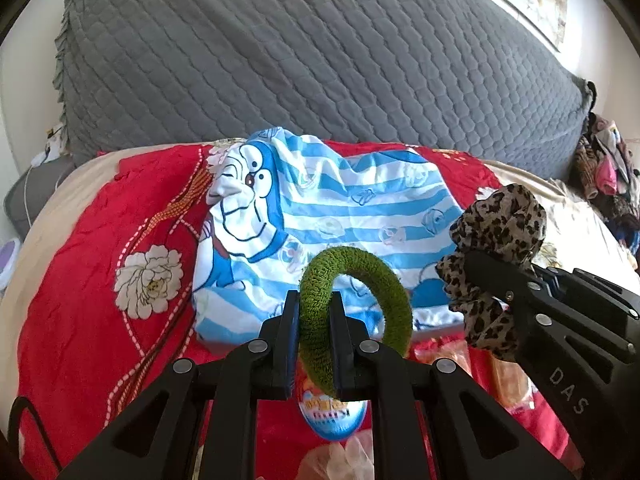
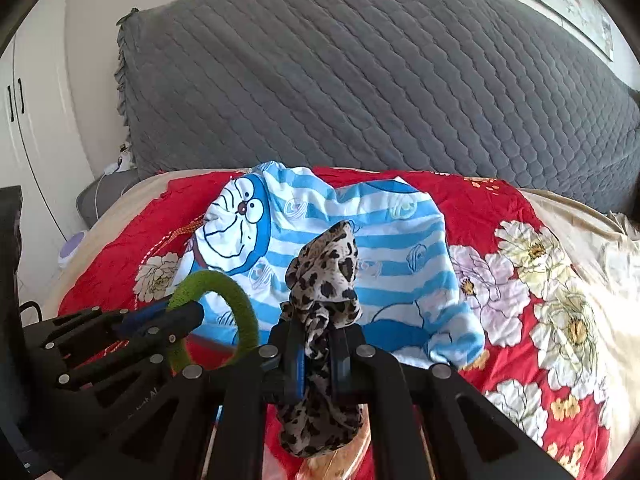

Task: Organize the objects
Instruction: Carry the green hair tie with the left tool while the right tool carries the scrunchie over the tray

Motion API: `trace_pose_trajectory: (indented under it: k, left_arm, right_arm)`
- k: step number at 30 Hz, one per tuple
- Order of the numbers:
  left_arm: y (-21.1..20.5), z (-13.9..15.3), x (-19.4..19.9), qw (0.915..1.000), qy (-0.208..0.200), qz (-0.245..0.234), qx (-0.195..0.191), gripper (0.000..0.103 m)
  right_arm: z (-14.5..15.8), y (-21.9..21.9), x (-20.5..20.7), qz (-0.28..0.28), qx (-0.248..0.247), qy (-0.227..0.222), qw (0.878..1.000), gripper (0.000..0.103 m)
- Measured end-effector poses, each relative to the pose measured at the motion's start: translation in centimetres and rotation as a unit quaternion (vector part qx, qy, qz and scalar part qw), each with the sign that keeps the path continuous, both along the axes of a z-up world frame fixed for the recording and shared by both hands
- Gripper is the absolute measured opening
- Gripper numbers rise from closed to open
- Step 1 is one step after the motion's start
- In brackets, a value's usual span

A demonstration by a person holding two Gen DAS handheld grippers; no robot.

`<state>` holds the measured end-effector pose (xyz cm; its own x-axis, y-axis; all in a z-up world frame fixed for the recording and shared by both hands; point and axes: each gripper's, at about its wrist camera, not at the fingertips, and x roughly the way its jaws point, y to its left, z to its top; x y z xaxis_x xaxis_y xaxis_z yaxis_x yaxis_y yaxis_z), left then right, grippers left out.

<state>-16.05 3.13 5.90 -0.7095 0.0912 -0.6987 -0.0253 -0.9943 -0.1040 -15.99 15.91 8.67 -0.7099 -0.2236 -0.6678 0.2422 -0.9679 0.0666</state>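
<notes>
A: What surface is seen, and what room?

B: A bed is shown, covered with a red floral sheet point(image 1: 80, 240). A blue-and-white striped cartoon cloth point(image 1: 320, 216) is spread on the sheet and can be taken as the landmark. Behind the cloth a grey quilted headboard cover point(image 1: 300, 60) is raised against the wall. To the right of the cloth, at the bed's edge, a heap of mixed clothes point(image 1: 608, 176) is piled. To the left of the cloth, white cupboard doors point(image 2: 24, 128) are seen in the right wrist view.

A: How are the two tools posed?

B: Both are tilted downward toward the bed, side by side, over the near edge of the cloth. No hand is seen in either view.

A: And the jaws?

B: The left gripper point(image 1: 314, 332) is closed on a green terry hair ring point(image 1: 356, 316); the ring is pinched at its left side and stands upright above the near edge of the cloth. The right gripper point(image 2: 318, 356) is clamped on a leopard-print scrunchie point(image 2: 324, 280), which is bunched between the pads and sticks up in front of the cloth's middle. The two hair ties are held apart, not touching each other.

A: Anything under the tools?

B: Packets in clear wrapping are partly seen, but they cannot be identified.
</notes>
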Motion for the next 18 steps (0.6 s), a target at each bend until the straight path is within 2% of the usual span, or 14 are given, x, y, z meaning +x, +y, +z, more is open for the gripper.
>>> trace_pose_trajectory:
  k: [7, 18]
  left_arm:
    - [0.2, -0.3, -2.3, 0.9997, 0.0, 0.001, -0.024, 0.013]
    - [0.3, -0.9, -6.4, 0.9994, -0.01, 0.009, -0.033, 0.013]
  right_arm:
    - [-0.5, 0.2, -2.3, -0.006, 0.003, -0.015, 1.0, 0.008]
    - [-2.2, 0.0, -6.6, -0.004, 0.008, -0.042, 0.999, 0.008]
